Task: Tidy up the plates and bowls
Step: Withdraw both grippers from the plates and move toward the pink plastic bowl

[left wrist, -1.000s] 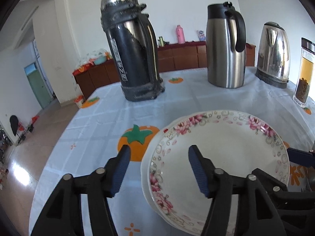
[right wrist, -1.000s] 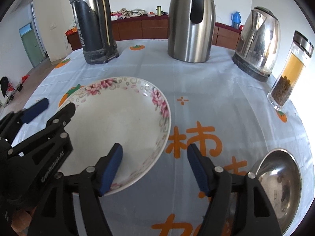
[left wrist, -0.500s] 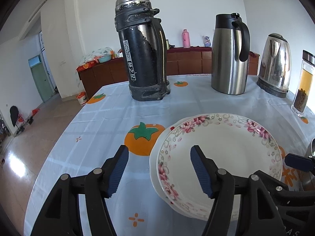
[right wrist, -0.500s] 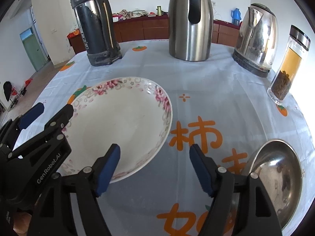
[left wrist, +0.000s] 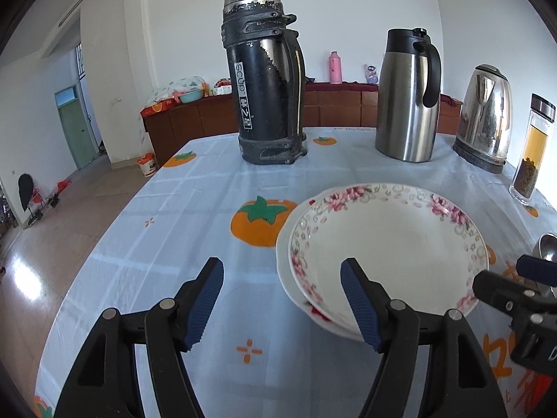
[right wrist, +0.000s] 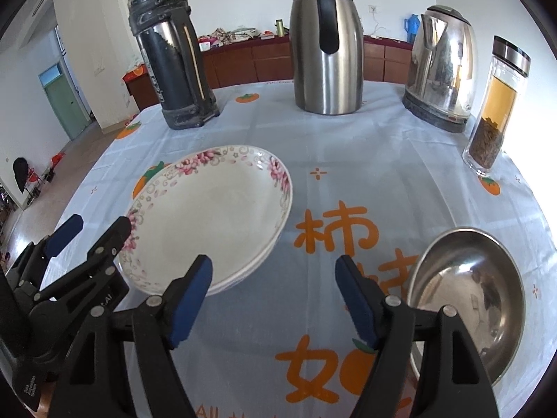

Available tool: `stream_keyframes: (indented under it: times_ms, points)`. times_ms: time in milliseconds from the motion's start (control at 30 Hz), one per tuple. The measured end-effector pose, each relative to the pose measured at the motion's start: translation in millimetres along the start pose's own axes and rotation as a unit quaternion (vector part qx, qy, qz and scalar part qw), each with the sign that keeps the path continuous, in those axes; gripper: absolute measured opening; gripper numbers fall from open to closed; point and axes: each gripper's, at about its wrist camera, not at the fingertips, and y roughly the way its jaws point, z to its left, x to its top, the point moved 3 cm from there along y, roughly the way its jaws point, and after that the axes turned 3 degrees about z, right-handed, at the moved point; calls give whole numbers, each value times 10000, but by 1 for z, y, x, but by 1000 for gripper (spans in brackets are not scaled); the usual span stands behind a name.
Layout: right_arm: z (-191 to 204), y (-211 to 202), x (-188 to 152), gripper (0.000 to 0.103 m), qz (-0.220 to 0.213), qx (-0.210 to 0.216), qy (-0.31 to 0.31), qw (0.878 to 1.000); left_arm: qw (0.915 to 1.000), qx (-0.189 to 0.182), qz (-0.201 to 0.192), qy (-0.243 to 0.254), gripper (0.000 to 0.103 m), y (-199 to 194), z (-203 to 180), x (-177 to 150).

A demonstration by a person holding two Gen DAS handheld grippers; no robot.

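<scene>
Right gripper hangs low over the tablecloth, jaws spread wide, nothing in them. Just off its right finger sits the steel bowl, close in, apart from the pad, with its rim turned toward that hand. To its left, the flowered plate rests on a second plate, both stacked flat. Left gripper hovers beside that stack, also wide open and empty, its right finger over the near rim. So the bowl looks like the loose piece, and the right hand is clearly nearer: a short swing rightward, I'd guess. Behind stand the black flask, steel jug and kettle.
</scene>
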Motion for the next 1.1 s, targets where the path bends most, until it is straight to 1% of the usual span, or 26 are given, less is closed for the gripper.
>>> stream_keyframes:
  times_ms: [367,533,800,967,1100]
  points:
    - [3,-24,-8,75,-96,194,31,9998,9999,-76,89,-121,72,-15,0,-18]
    - [0,-35,-13,75,-142,247,66,9996,9998,-103,70,-175,75,-24,0,-24]
    - [1,-50,-24,75,-271,369,76,9989,9996,-93,-5,-274,75,-40,3,-31]
    - [1,-65,-35,75,-397,520,101,9978,9984,-268,-20,-500,76,-55,8,-39]
    - [1,-79,-48,75,-534,607,123,9967,9986,-315,-118,-402,76,-69,0,-44]
